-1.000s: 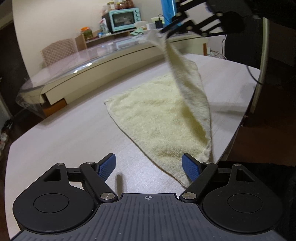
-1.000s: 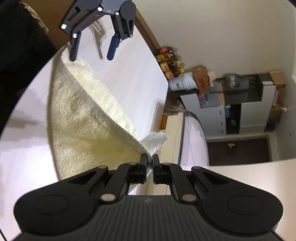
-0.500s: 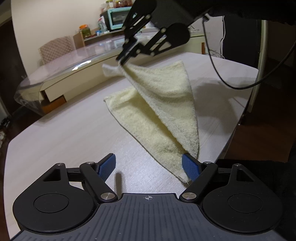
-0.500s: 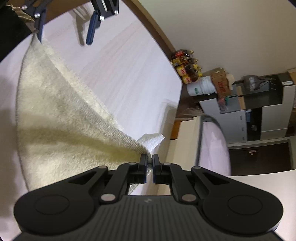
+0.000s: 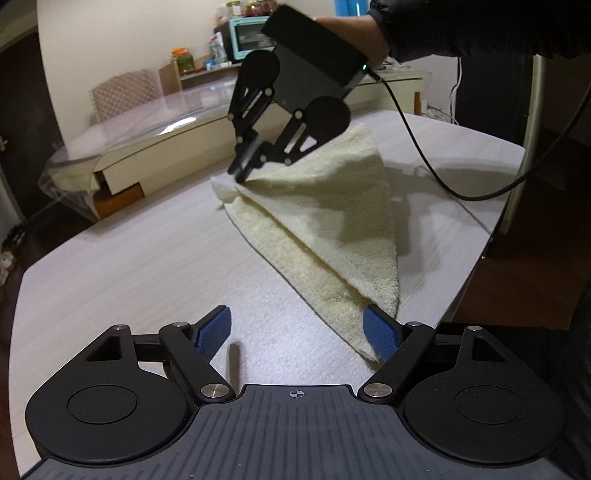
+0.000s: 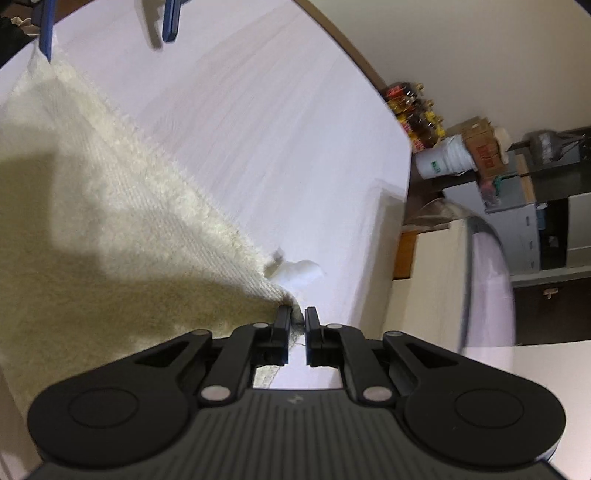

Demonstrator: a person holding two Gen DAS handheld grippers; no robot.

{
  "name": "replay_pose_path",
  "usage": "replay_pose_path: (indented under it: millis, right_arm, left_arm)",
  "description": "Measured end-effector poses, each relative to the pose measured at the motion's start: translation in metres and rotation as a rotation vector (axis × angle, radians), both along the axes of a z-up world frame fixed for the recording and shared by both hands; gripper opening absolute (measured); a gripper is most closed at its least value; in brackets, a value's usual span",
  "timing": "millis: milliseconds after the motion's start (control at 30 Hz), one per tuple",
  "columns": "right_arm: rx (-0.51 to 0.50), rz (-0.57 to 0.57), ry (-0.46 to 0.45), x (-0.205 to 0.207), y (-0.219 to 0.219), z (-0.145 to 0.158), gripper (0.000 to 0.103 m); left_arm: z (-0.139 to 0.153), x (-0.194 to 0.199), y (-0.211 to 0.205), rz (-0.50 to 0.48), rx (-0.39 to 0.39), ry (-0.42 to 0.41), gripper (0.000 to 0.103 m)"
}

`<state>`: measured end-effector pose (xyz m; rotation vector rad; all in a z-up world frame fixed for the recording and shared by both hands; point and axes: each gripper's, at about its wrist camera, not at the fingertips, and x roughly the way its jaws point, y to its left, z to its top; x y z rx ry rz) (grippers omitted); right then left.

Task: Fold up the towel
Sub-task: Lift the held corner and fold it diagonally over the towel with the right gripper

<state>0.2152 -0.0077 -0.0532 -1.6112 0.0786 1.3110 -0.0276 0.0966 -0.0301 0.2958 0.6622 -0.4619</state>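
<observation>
Left gripper [image 5: 297,328]: jaws stand wide apart over the pale table [image 5: 147,266], nothing between them. Its right blue pad [image 5: 380,334] sits against the near corner of the cream towel [image 5: 332,221], without clamping it.

The towel lies on the table toward the right edge, folded over on itself into a triangular shape. The upper layer slopes up from the near corner to the far one; the lower layer lies flat beneath, its edge showing along the left.

Right gripper [image 6: 295,319]: jaws are opening by a narrow gap, with the towel's corner between them; a little fabric touches the left pad. It is held low over the towel's far corner, gripped by a person's hand [image 5: 351,33] in a dark sleeve.

Beyond the table: a glass-topped table [image 5: 147,122], a chair [image 5: 123,92] and a teal toaster oven [image 5: 245,37].
</observation>
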Motion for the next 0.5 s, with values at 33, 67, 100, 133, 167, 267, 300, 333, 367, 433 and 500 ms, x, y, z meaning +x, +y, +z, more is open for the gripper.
replay_pose_path:
  millis: [33,67,100,133,167,267,300,333,367,433,500]
  right_arm:
    - [0.005,-0.005,0.005,0.001,0.0,0.0,0.011]
    - [0.012,-0.014,0.012,0.002,0.001,0.0,0.015]
    - [0.02,-0.022,0.02,0.003,0.001,0.0,0.018]
    - [0.024,-0.028,0.024,0.004,0.002,0.0,0.021]
    - [0.03,-0.038,0.034,0.005,0.002,0.001,0.021]
    - [0.044,-0.065,0.055,0.009,0.001,0.005,0.021]
    - [0.045,-0.069,0.057,0.008,0.001,0.004,0.021]
    - [0.047,-0.073,0.059,0.008,0.002,0.004,0.021]
    - [0.052,-0.082,0.068,0.008,0.002,0.004,0.022]
    - [0.06,-0.098,0.081,0.009,0.003,0.005,0.022]
    - [0.069,-0.125,0.099,0.01,0.003,0.007,0.026]
  left_arm:
    - [0.0,0.0,0.001,0.005,-0.007,0.004,0.083]
    - [0.0,-0.001,0.002,0.01,-0.01,0.005,0.083]
    - [-0.001,-0.001,0.003,0.015,-0.014,0.007,0.083]
    - [-0.001,-0.002,0.004,0.02,-0.018,0.008,0.083]
    - [-0.001,-0.002,0.005,0.027,-0.021,0.009,0.084]
    - [0.0,-0.005,0.009,0.056,-0.029,0.013,0.084]
    - [0.0,-0.005,0.01,0.062,-0.034,0.016,0.084]
    - [0.0,-0.005,0.011,0.068,-0.037,0.019,0.084]
    - [0.0,-0.005,0.011,0.072,-0.038,0.023,0.084]
    - [0.001,-0.005,0.012,0.081,-0.04,0.029,0.084]
    - [0.002,-0.005,0.012,0.088,-0.04,0.04,0.084]
